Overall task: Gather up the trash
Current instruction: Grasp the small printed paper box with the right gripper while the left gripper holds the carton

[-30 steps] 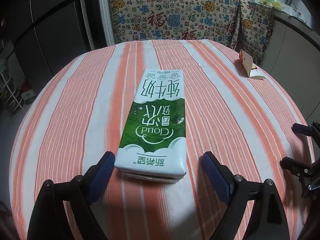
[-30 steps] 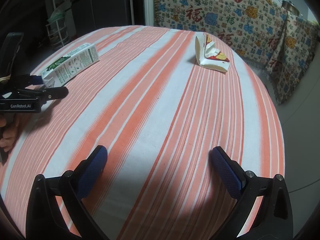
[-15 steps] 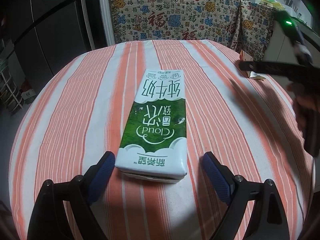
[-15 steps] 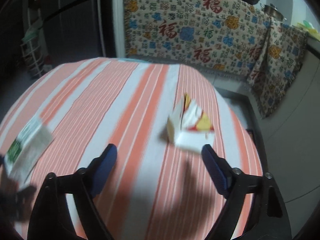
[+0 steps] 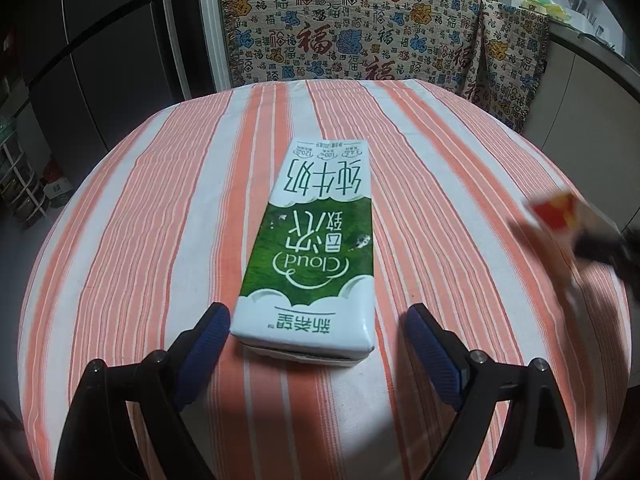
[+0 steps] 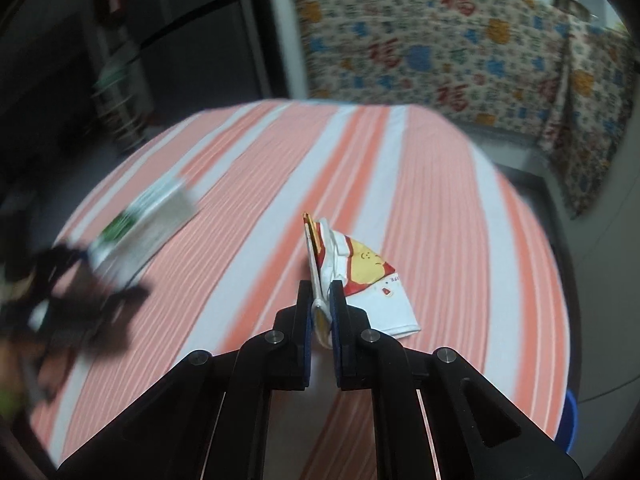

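Note:
A green and white milk carton [image 5: 316,240] lies flat on the striped round table [image 5: 460,152]. My left gripper [image 5: 318,332] is open, its blue pads on either side of the carton's near end without pressing it. In the right wrist view my right gripper [image 6: 321,304] is shut on the flattened white, red and yellow paper carton [image 6: 360,280], held by its edge above the cloth. That carton [image 5: 558,212] and the right gripper [image 5: 600,246] show blurred at the right edge of the left view. The milk carton [image 6: 144,224] and the left gripper [image 6: 60,280] appear blurred at left.
A chair draped in a patterned cloth [image 5: 360,32] stands behind the table. Dark cabinet doors [image 5: 100,60] and a wire rack [image 5: 20,184] are at the left. A counter [image 5: 592,60] runs along the right. A blue object [image 6: 570,420] sits below the table edge.
My right gripper swung across to the crumpled paper carton, shut on its edge and lifted it. The left gripper and milk carton stayed put.

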`<state>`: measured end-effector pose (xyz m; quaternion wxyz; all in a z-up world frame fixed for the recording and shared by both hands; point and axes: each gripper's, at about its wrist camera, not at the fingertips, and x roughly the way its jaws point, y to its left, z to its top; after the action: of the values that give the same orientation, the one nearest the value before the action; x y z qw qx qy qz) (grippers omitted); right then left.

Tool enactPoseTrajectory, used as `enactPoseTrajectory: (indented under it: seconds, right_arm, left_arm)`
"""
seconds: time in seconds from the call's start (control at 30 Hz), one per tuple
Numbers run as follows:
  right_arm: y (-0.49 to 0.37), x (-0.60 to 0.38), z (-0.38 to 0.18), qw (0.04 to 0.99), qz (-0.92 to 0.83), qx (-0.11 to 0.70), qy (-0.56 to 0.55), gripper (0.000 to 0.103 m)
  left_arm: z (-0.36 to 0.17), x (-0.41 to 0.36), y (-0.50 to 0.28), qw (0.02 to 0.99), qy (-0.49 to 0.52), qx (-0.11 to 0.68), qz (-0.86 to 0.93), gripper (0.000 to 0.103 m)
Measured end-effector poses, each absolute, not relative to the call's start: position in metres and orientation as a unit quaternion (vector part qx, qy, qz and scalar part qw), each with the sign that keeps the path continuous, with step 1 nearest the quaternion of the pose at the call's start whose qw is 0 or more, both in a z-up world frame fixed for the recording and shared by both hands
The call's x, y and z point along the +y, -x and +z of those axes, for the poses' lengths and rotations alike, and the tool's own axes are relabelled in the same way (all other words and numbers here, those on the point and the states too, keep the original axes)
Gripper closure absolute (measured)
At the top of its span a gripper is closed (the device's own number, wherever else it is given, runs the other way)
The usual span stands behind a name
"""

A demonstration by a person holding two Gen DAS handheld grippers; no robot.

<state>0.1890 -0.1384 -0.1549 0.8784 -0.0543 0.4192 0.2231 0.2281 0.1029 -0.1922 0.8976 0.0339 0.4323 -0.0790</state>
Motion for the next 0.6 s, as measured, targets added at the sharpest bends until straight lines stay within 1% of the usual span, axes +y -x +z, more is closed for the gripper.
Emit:
enactPoseTrajectory:
  seconds: [0.13,0.23,0.27,0.33,0.4,0.47,0.6]
  right_arm:
    - [-0.152,-0.135,-0.158,0.874,0.243,0.414,0.077,0.094]
    - [-0.149,-0.134,-0.162,0.868,0.257,0.417,0.081,0.091]
    - [-0.148,-0.134,-0.164,0.866,0.259,0.419,0.082,0.085]
    - [-0.15,-0.134,-0.166,0.863,0.264,0.422,0.087,0.075]
    - [-0.15,-0.133,-0.167,0.859,0.271,0.425,0.091,0.071]
    - [-0.146,-0.13,-0.165,0.857,0.274,0.424,0.102,0.061]
    - [-0.14,-0.128,-0.162,0.856,0.272,0.422,0.123,0.059]
  left_arm:
    - [-0.192,0.103,-0.228,0.897,-0.031,0.434,-0.081,0.011]
    - [-0.192,0.106,-0.229,0.897,-0.027,0.434,-0.083,0.011]
    - [-0.191,0.107,-0.23,0.897,-0.025,0.434,-0.085,0.011]
    - [-0.191,0.11,-0.228,0.896,-0.022,0.433,-0.095,0.012]
    - [-0.19,0.11,-0.229,0.892,-0.032,0.437,-0.113,0.012]
    - [-0.189,0.11,-0.23,0.888,-0.047,0.442,-0.118,0.012]
    - [-0.183,0.106,-0.239,0.889,-0.08,0.439,-0.103,0.012]
